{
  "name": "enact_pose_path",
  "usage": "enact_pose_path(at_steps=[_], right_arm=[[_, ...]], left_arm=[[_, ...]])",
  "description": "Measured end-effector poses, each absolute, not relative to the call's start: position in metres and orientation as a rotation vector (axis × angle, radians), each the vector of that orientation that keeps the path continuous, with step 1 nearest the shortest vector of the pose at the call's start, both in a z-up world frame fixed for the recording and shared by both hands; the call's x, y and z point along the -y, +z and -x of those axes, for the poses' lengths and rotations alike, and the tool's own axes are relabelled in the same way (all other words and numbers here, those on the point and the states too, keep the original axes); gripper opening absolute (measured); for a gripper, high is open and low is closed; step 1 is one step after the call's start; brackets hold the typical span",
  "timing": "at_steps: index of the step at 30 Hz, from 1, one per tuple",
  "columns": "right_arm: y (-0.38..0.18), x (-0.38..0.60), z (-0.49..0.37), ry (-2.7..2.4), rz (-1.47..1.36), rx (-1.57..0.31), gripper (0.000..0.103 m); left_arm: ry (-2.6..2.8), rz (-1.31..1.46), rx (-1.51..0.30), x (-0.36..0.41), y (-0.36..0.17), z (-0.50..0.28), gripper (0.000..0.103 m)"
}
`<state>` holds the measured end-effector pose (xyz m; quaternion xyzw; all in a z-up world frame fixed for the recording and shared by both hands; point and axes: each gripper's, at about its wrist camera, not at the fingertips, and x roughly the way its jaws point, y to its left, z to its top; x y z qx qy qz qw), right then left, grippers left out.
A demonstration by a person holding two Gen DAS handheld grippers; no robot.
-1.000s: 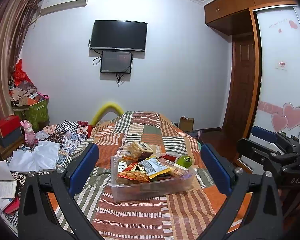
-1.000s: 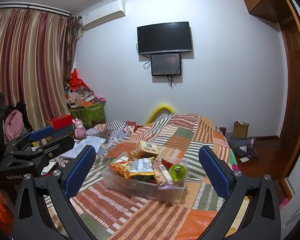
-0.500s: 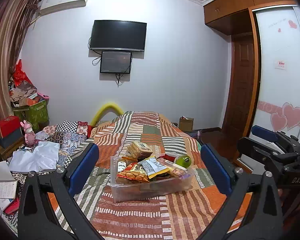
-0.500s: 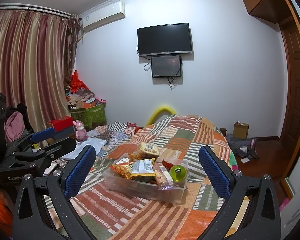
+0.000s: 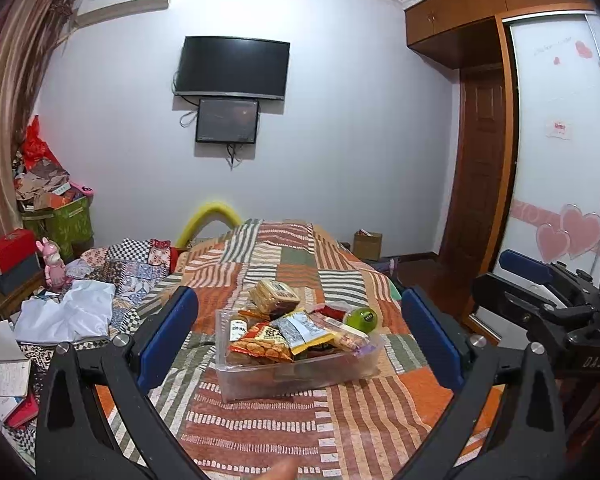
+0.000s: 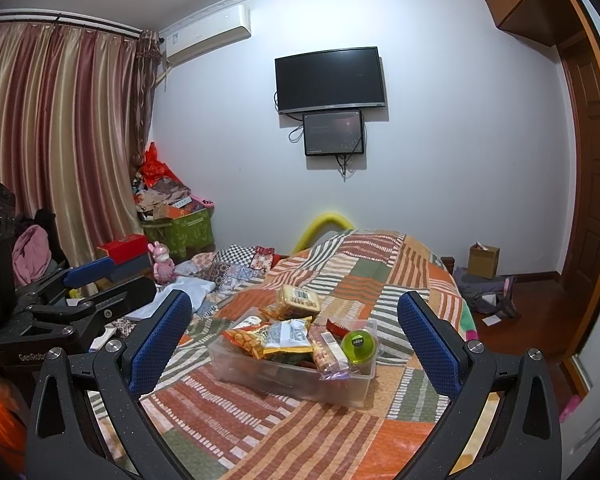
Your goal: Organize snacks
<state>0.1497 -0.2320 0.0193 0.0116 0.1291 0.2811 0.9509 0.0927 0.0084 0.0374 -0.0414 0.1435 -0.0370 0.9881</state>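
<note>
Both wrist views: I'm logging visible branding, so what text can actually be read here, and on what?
"GenRobo", cut off by a finger: on the left gripper body, seen in the right wrist view.
"DAS": on the right gripper body, seen in the left wrist view.
Snack packets in the clear bin: print and barcode too small to read.
Air conditioner label and wardrobe door sticker: blurred.

Black triangular-cutout arms with silver screws and blue textured pads are seen on the left gripper and the right gripper, white "GenRobo" lettering being carried by the left one at the right-wrist frame's lower left.
</note>
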Motion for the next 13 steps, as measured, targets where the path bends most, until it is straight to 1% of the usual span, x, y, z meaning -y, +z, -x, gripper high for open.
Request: enact_pose_path(at_steps=[13], right_arm=[[0.0161, 0.2338, -0.1525, 0.573, -0.040, -0.274, 0.103]], left_arm=[[-0.082, 0.076, -0.291, -0.0067, 0.0367, -0.0911, 0.103]])
